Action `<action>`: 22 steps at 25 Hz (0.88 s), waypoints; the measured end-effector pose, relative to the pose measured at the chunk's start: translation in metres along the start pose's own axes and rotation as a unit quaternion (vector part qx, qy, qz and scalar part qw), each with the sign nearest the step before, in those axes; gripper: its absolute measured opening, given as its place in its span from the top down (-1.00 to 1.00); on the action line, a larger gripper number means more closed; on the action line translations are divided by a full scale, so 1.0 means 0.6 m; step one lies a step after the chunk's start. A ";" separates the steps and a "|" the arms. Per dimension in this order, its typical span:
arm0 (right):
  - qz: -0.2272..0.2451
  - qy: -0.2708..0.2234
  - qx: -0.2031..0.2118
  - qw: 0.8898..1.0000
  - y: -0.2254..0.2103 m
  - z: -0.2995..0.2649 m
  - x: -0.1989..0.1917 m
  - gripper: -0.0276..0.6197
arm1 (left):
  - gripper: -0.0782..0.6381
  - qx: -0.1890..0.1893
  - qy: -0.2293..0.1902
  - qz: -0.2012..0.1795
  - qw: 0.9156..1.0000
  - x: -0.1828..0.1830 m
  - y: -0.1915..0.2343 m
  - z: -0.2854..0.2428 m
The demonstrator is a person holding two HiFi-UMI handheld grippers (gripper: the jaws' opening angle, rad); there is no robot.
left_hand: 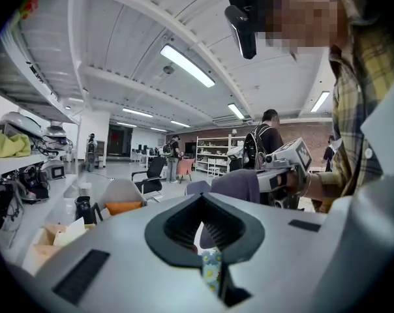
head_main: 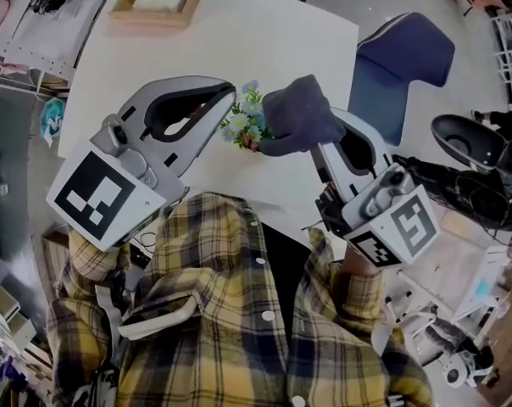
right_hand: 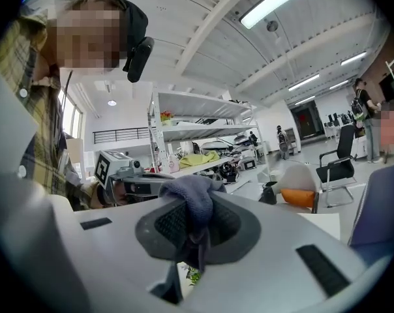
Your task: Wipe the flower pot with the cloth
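Note:
Over the white table point(head_main: 290, 32) I hold a small flower pot with pale blue and yellow flowers point(head_main: 242, 125). My left gripper point(head_main: 230, 108) is shut on it, and in the left gripper view a flower-patterned part of the pot point(left_hand: 212, 270) shows pinched between the jaws of that gripper point(left_hand: 211, 253). A dark blue-grey cloth point(head_main: 297, 114) is bunched in my right gripper point(head_main: 314, 136), which is shut on it. The cloth lies against the right side of the flowers. In the right gripper view the cloth point(right_hand: 196, 201) hangs between the jaws of that gripper point(right_hand: 191, 240), with flowers point(right_hand: 194, 276) below.
A wooden tissue box point(head_main: 153, 3) stands at the table's far left edge. A blue chair point(head_main: 402, 58) is at the table's right side, with a black seat point(head_main: 466, 139) and equipment beyond. Shelves and clutter line the left. People stand far off in the room point(left_hand: 259, 145).

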State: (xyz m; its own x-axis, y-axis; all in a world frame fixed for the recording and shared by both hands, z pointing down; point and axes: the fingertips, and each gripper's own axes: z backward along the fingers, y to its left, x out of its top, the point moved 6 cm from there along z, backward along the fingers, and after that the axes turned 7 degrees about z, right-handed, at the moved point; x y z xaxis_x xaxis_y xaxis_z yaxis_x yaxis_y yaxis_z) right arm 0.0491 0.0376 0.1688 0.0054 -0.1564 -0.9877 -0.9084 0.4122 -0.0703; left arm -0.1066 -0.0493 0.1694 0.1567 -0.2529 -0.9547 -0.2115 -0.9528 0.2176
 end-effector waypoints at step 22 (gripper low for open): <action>-0.001 0.010 -0.008 1.000 0.000 0.004 -0.006 0.85 | 0.76 0.007 0.029 -0.033 0.999 0.002 0.013 0.002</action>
